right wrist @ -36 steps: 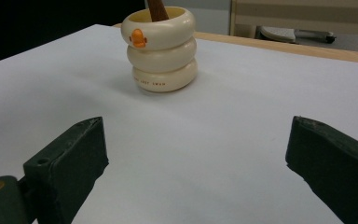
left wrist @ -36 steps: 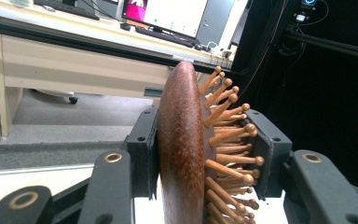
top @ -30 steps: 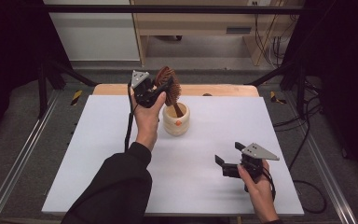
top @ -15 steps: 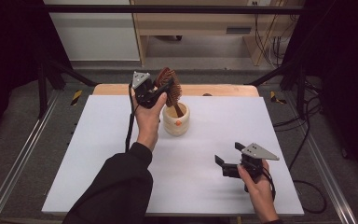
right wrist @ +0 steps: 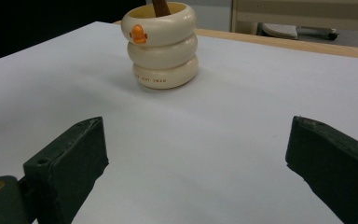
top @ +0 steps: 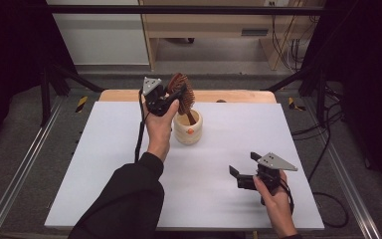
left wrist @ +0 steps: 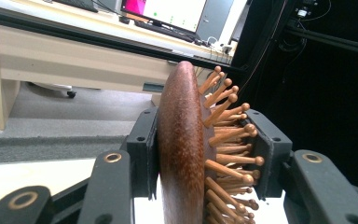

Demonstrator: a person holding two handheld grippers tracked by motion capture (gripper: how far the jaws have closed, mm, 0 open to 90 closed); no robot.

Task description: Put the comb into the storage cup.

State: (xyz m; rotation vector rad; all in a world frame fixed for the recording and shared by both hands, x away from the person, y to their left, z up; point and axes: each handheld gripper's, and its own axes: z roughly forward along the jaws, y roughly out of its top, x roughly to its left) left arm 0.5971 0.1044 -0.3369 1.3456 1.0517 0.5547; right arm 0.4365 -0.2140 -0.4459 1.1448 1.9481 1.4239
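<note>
A brown wooden hairbrush (top: 184,92) stands with its handle down in a cream ringed cup (top: 188,128) at the far middle of the table. My left gripper (top: 171,97) is shut on the brush head above the cup. In the left gripper view the pads (left wrist: 142,149) press the brush's smooth back (left wrist: 182,149) on one side and its wooden pins on the other. My right gripper (top: 243,168) rests low at the near right with its jaws wide open and nothing between them. Ahead of the right gripper (right wrist: 196,163) stands the cup (right wrist: 161,44) with the handle (right wrist: 161,5) in it.
A white sheet (top: 104,164) covers the table, with a wooden edge (top: 238,95) at the far side. Metal rails run along both sides (top: 20,174). A desk (left wrist: 74,56) and monitor stand beyond the table.
</note>
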